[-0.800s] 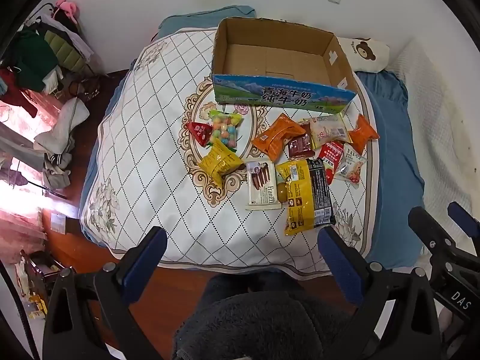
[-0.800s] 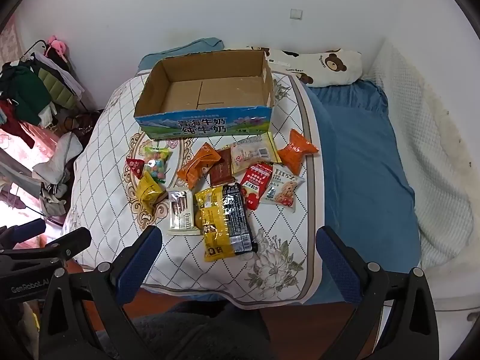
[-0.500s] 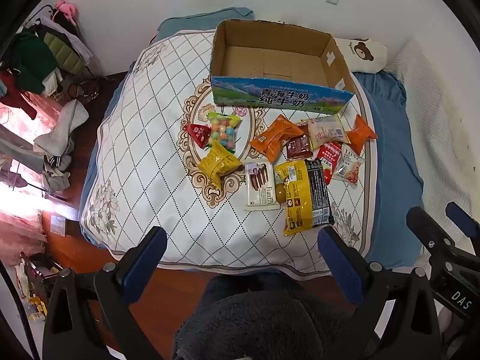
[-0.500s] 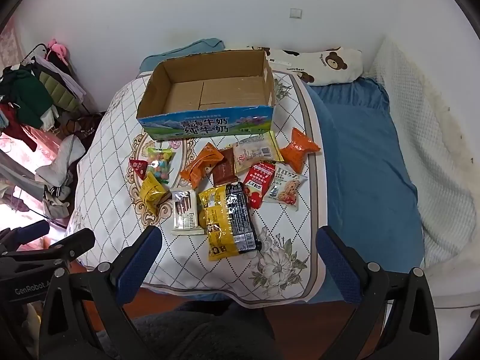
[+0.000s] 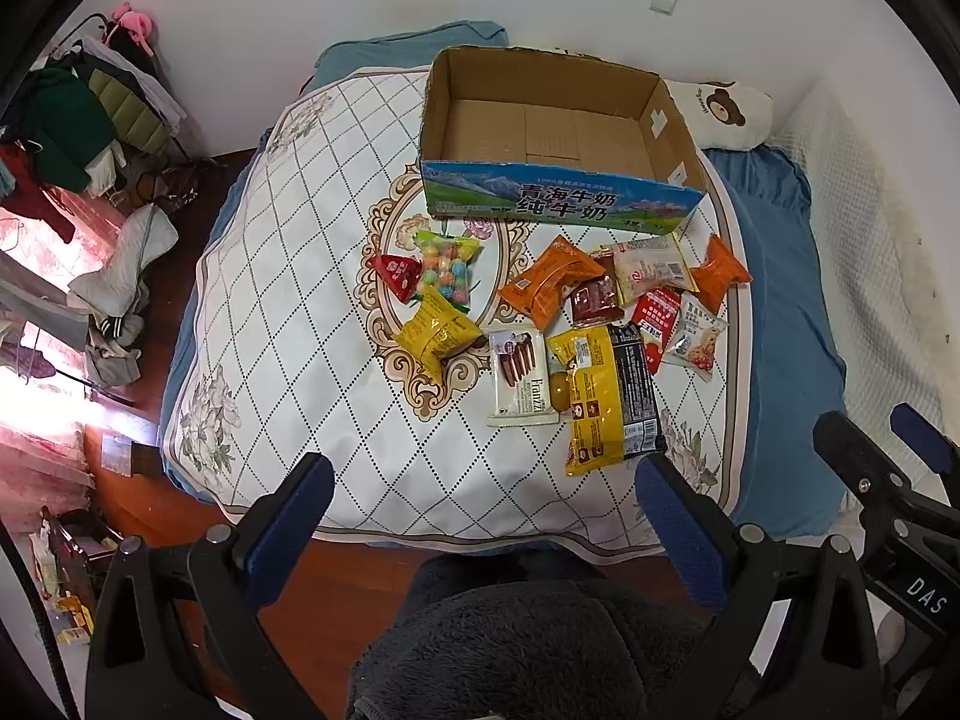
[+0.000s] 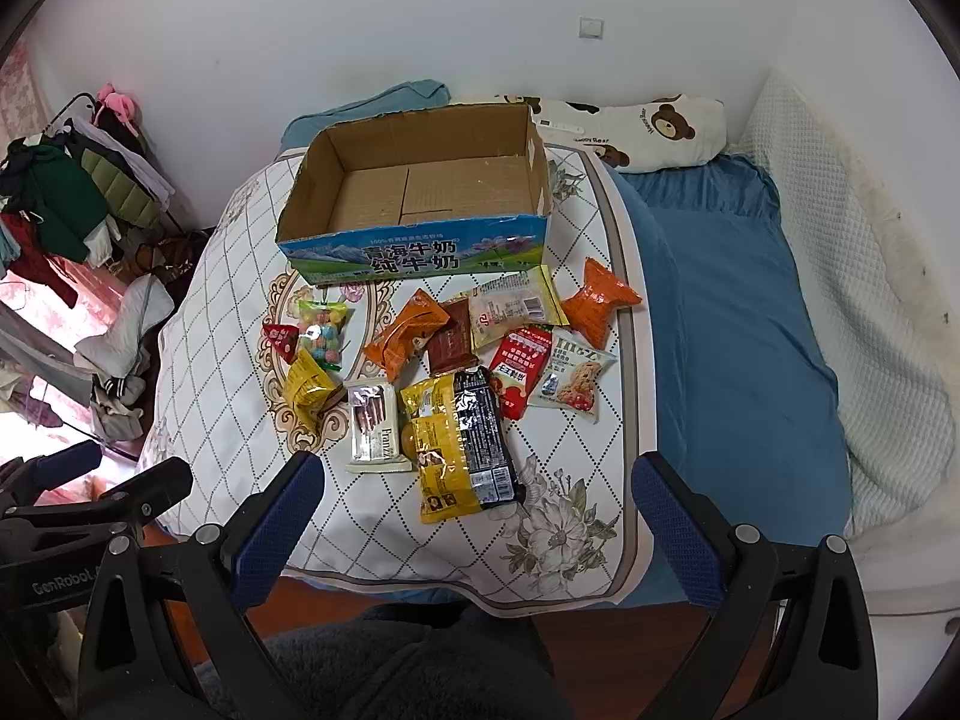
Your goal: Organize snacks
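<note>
The snacks lay loose in a cluster on the quilted cover of the bed, just in front of the empty cardboard box, which stood open-topped toward the wall, probably set there to take them. Nearest the person was the long yellow-and-black packet, its edge touching the white wafer packet; a small yellow pouch, a bag of coloured candy balls and a little red triangle packet sat to the left, while two orange packets, a brown one, a red one and a pale cereal bar packet overlapped on the right. Nothing was in the box yet, so the sorting appeared not to have begun. The left claw and the right claw both hung above the near edge of the bed, tilted steeply down, each spread as wide as it goes and holding nothing. Compared with the earlier views, the bed and packets sat slightly lower and nearer in both views, while no packet had shifted and both claws were just as wide.
</note>
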Demonstrator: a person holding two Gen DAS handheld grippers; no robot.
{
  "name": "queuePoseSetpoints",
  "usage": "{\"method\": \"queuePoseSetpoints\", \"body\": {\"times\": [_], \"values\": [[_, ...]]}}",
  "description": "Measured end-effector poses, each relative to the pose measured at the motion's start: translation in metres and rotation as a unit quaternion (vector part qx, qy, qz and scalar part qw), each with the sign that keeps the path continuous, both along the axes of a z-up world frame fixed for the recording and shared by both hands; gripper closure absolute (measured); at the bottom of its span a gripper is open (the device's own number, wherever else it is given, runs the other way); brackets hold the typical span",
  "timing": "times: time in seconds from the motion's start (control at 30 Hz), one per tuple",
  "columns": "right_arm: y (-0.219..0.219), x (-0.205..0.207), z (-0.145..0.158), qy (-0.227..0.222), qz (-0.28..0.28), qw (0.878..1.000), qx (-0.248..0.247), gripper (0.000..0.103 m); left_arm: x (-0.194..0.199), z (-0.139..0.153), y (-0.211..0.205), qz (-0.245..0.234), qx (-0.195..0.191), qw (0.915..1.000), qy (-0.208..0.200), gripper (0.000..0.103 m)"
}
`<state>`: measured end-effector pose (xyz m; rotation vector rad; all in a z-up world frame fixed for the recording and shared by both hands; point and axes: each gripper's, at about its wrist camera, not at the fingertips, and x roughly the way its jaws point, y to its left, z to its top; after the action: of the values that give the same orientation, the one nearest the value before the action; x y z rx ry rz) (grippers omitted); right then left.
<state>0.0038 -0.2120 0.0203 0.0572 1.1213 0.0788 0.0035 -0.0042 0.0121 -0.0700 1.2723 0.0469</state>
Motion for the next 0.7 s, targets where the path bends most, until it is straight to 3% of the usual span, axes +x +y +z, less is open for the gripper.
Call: {"method": "queuePoseSetpoints", "body": {"times": [0.7], "values": [[0.0045, 0.0023, 0.0046, -0.009, -0.002, 1.000, -0.005, 0.000, -0.0003, 0.0021, 0.0101, 0.000, -0.002, 0.9999, -0.013, 0.000]]}}
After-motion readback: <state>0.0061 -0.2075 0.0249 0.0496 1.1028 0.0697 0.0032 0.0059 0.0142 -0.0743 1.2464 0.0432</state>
